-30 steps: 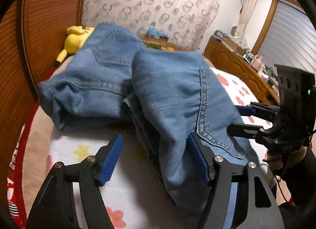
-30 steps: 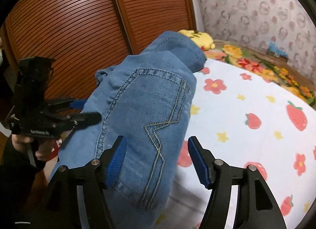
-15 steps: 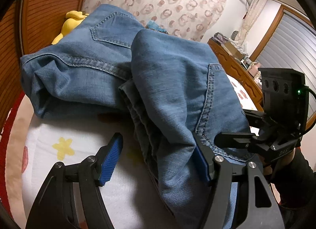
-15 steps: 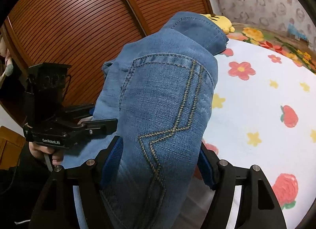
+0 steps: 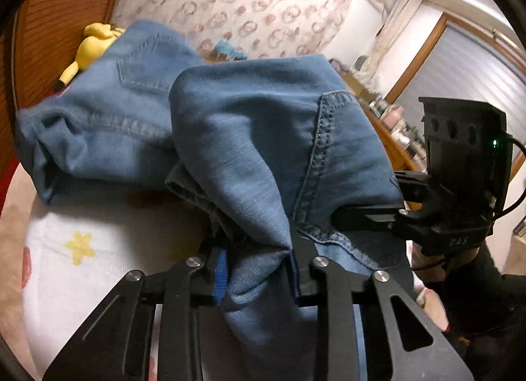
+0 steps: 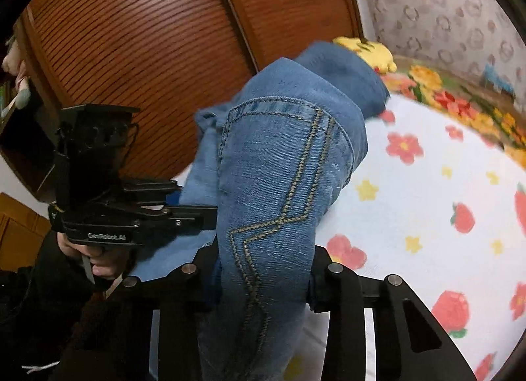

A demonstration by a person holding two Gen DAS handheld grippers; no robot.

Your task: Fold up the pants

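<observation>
Blue denim pants lie bunched on the bed's near edge, back pockets showing. My left gripper has its jaws closing, and its blue pads pinch a fold of the waist end. In the right wrist view the pants run up from my right gripper. Its jaws are closing too, with the stitched pocket panel squeezed between the pads. Each gripper shows in the other's view: the right one's fingers and the left one's fingers both reach into the denim. A hand holds the left gripper.
The bed has a white sheet printed with flowers, stars and strawberries. A yellow plush toy lies behind the pants by the wall. Slatted wooden wardrobe doors stand beside the bed. A cluttered wooden dresser lines the far side.
Both pairs of jaws have closed from wide open onto the denim. The pants' near end is bunched up between the pads and sits closer to both cameras.
</observation>
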